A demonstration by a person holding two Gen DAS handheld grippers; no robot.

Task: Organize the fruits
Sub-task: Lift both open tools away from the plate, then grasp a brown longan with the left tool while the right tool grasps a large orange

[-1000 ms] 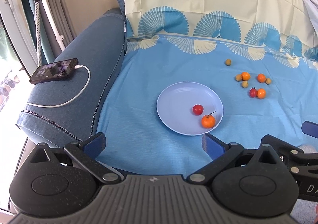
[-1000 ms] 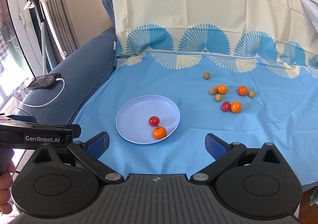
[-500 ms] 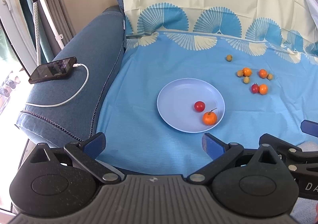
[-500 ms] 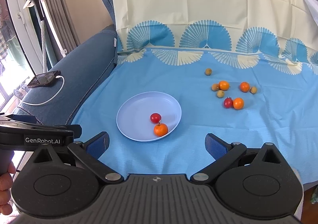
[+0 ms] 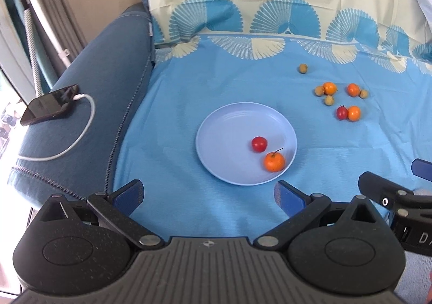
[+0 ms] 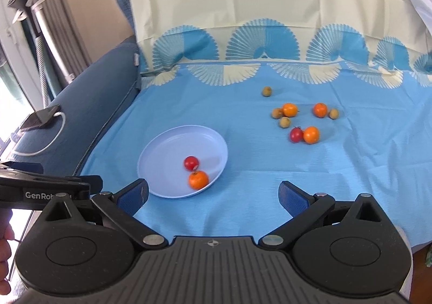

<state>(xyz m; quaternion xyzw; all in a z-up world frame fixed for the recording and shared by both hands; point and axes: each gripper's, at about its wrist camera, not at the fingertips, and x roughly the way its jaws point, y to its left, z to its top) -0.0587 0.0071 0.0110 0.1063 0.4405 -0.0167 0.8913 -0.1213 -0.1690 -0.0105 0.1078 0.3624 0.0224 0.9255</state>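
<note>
Near the front edge of the blue sheet (image 5: 189, 93) we hold both tools spread wide and empty — left gripper (image 5: 208, 194), right gripper (image 6: 213, 193). Our plate (image 5: 229, 125) at the sheet's middle carries one red tomato (image 5: 259, 144) and one orange (image 5: 274, 161); the loose fruits (image 6: 297, 120) cluster toward the back right. We judge the soft bedding the risk — pressing down beside a round fruit could dent the sheet and send it rolling away.
</note>
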